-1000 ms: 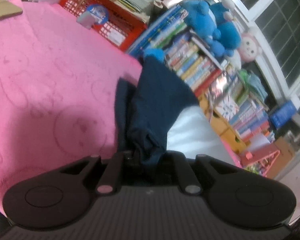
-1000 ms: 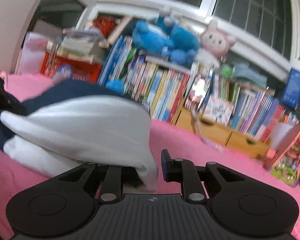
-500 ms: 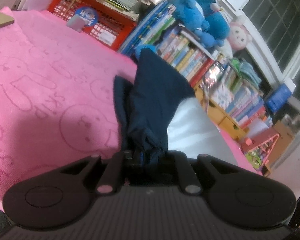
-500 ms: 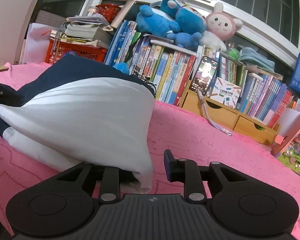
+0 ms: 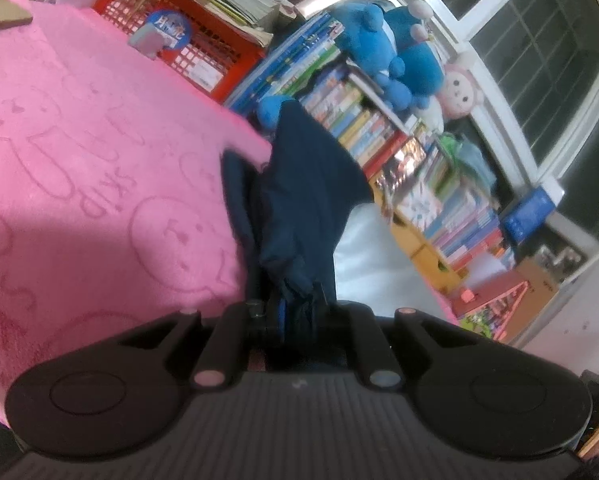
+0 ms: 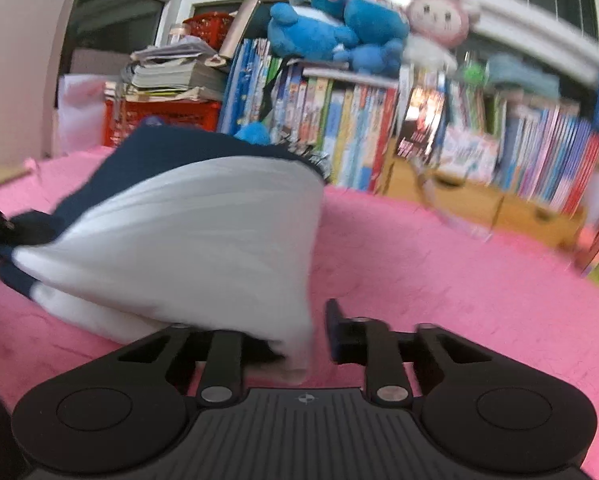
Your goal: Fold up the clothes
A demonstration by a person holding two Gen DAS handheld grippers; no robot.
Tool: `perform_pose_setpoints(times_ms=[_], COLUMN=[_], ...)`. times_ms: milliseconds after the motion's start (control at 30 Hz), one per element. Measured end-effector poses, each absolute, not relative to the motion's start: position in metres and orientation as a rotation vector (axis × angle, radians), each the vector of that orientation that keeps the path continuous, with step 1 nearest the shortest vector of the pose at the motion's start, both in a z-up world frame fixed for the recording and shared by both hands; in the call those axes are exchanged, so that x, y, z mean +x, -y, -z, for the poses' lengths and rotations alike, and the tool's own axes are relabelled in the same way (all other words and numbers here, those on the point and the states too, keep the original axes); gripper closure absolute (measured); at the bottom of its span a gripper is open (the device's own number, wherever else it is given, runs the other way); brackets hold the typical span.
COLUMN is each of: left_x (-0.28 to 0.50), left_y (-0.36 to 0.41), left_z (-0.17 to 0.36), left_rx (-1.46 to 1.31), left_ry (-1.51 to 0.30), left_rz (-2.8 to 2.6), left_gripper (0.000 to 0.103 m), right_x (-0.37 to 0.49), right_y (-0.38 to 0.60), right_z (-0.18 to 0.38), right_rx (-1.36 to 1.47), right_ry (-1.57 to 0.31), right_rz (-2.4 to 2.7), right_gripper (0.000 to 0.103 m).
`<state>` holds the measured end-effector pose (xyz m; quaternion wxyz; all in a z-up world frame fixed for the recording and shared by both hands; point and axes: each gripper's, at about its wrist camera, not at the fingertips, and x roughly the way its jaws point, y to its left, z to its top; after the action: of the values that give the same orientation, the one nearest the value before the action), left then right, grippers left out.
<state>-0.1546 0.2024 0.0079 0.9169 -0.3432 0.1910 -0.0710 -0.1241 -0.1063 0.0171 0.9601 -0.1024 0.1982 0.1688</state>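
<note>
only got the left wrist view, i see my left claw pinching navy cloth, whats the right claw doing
observer: The right claw has just been closing. A white corner of the navy and white fabric garment hangs between its fingers, with a gap showing beside one finger.
operator: is the garment lying flat
observer: No, it bulges up in a rounded mound above the pink plush blanket.

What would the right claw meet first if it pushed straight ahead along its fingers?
Probably the pink blanket, since the right claw tilts downward; the white garment drapes just left of that line. The bookshelf lies well beyond.
</note>
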Motion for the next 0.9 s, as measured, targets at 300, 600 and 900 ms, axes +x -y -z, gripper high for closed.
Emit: perform_pose_setpoints(times_ms=[300, 600, 900], left_x=[-0.155, -0.158, -0.168], left_y=[-0.203, -0.202, -0.203], left_z=[-0.008, -0.006, -0.011], left_rx=[-0.705, -0.699, -0.655], left_ry=[-0.386, -0.371, -0.373], left_rz=[0.143, 0.161, 0.177], left_gripper=[0.091, 0.090, 0.087], right_x=[-0.140, -0.193, -0.176], right_y=[0.103, 0.108, 0.113], right_z=[-0.009, 0.000, -0.046], right_rx=[-0.232, -0.524, -0.176], right_ry=[-0.377, -0.186, -0.289], right_rz=[-0.295, -0.317, -0.642], right_gripper=[0.085, 0.052, 0.052])
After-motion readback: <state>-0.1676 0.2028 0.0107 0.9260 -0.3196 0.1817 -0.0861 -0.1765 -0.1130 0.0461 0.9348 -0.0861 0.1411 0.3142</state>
